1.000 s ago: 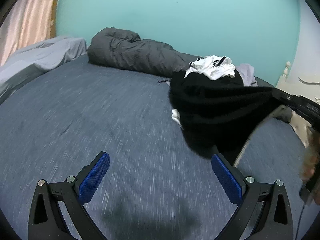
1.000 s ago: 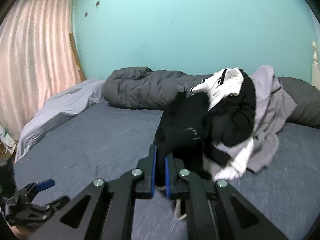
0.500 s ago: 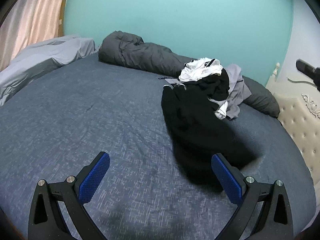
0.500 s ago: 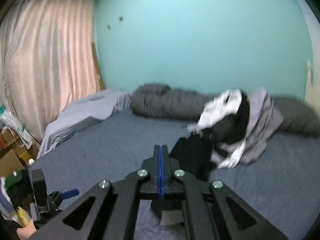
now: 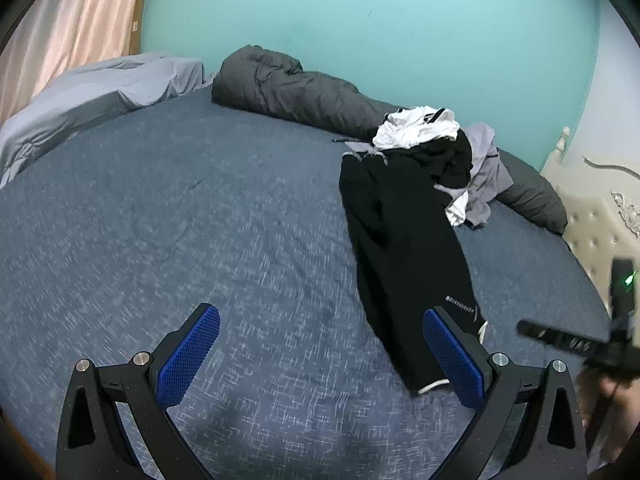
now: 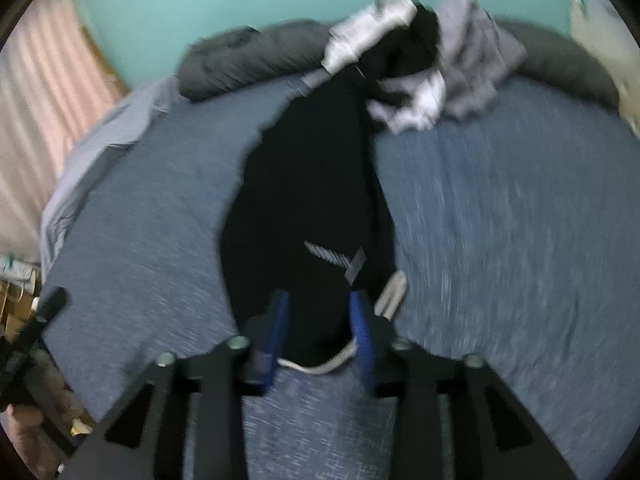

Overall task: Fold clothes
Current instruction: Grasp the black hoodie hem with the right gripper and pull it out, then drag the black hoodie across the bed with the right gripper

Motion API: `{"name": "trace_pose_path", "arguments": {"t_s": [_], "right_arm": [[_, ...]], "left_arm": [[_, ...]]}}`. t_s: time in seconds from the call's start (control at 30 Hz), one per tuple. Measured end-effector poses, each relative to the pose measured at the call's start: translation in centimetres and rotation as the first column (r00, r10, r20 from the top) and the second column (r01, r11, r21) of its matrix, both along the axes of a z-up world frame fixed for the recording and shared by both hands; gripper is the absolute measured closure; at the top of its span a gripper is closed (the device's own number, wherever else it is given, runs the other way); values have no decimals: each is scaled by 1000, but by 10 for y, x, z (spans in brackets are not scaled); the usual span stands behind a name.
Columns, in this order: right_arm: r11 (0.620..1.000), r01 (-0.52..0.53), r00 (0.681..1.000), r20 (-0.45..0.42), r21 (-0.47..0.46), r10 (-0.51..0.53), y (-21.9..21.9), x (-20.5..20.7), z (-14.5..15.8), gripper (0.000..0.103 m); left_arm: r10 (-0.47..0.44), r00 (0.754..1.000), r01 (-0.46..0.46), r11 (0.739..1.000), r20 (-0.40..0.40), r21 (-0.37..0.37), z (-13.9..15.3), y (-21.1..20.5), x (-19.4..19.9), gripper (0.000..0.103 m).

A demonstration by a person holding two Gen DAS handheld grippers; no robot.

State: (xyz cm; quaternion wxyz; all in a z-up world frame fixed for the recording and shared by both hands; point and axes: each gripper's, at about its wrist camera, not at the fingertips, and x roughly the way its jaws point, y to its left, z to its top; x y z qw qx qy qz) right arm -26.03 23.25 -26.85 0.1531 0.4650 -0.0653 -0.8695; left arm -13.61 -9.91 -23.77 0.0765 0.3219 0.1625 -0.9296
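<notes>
The right gripper (image 6: 318,332) was opening its jaws, the white-trimmed hem of the black garment (image 6: 312,184) lying loose between the blue pads where a second before they had been clamped shut on it. That garment, dragged out of the clothes pile (image 5: 448,152) near the dark grey duvet (image 5: 296,88), now lay stretched in a long strip across the blue bed (image 5: 160,220), so I judged it freed for spreading flat before any fold. The left gripper (image 5: 320,356) stood wide and empty above bare sheet just beside the hem.
</notes>
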Motion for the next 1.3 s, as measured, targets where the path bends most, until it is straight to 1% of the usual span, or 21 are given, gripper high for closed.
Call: {"name": "trace_pose_path", "arguments": {"t_s": [0.03, 0.07, 0.1, 0.2, 0.27, 0.33, 0.47, 0.53, 0.63, 0.67, 0.7, 0.73, 0.77, 0.8, 0.83, 0.87, 0.9, 1.03, 1.1, 1.2, 1.3], "right_arm": [[1000, 17, 1000, 22, -14, -17, 4, -2, -14, 54], [999, 35, 998, 45, -27, -34, 8, -4, -28, 42], [998, 53, 997, 67, -41, -50, 13, -6, -42, 39], [989, 87, 991, 114, -122, -73, 20, -7, -74, 39], [983, 101, 989, 118, -156, -83, 20, -8, -84, 39], [978, 86, 991, 113, -192, -65, 15, -10, -92, 39], [975, 62, 994, 106, -214, -40, 4, -19, -100, 39], [970, 75, 992, 115, -233, -49, 4, -24, -108, 39], [952, 104, 989, 135, -287, -67, 6, -34, -114, 39], [952, 100, 989, 130, -288, -64, 4, -35, -113, 42], [953, 95, 990, 124, -288, -61, 2, -36, -112, 50], [958, 84, 992, 110, -273, -55, -1, -35, -108, 55], [963, 73, 994, 97, -258, -49, -3, -34, -105, 72], [964, 65, 996, 78, -258, -47, -4, -34, -99, 84], [964, 58, 997, 59, -258, -44, -4, -33, -94, 85], [965, 51, 998, 39, -259, -42, -5, -33, -88, 90], [963, 44, 999, 14, -265, -41, -5, -31, -78, 92], [964, 20, 997, -67, -266, -40, -4, -26, -43, 94], [958, 11, 992, -117, -287, -47, 3, -19, -22, 95], [951, -6, 981, -187, -310, -55, 5, -11, 12, 96], [946, -30, 964, -259, -324, -58, 8, -3, 49, 97]], "left_arm": [[-1, 1000, 1, 1000, 1, -3, -5, 1, 0, 0], [-2, 1000, 2, 1000, 2, -5, -11, 3, -1, 0], [0, 1000, 0, 1000, -1, -9, -16, 4, -1, 0], [9, 1000, -9, 1000, -15, -24, -29, 7, 0, 0], [3, 1000, -4, 999, -28, -32, -35, 9, 1, 0], [-10, 999, 8, 999, -39, -40, -41, 10, 1, 0], [-10, 1000, 9, 999, -19, -41, -51, 10, -1, 0], [0, 1000, 0, 999, -9, -35, -55, 8, -1, 0], [3, 1000, -3, 999, -4, -33, -58, 6, 2, 0], [3, 1000, -3, 999, -2, -35, -59, 6, 3, 0], [5, 1000, -5, 999, 0, -37, -60, 5, 4, 0], [8, 1000, -8, 999, 3, -37, -61, 4, 5, 0], [12, 1000, -11, 999, 7, -36, -62, 3, 5, 0], [15, 1000, -15, 999, 9, -35, -62, 1, 6, 0], [20, 1000, -19, 999, 8, -34, -62, 0, 8, 0], [22, 1000, -22, 999, 6, -33, -61, -1, 9, 0], [24, 1000, -24, 999, 1, -33, -60, -2, 10, 0], [21, 1000, -21, 999, -4, -31, -53, -2, 12, 0], [16, 1000, -16, 1000, -10, -24, -45, -1, 13, 0], [7, 999, -8, 1000, -38, -18, -25, 1, 18, 0], [-8, 997, 5, 999, -75, -46, -1, 3, 26, 0]]}}
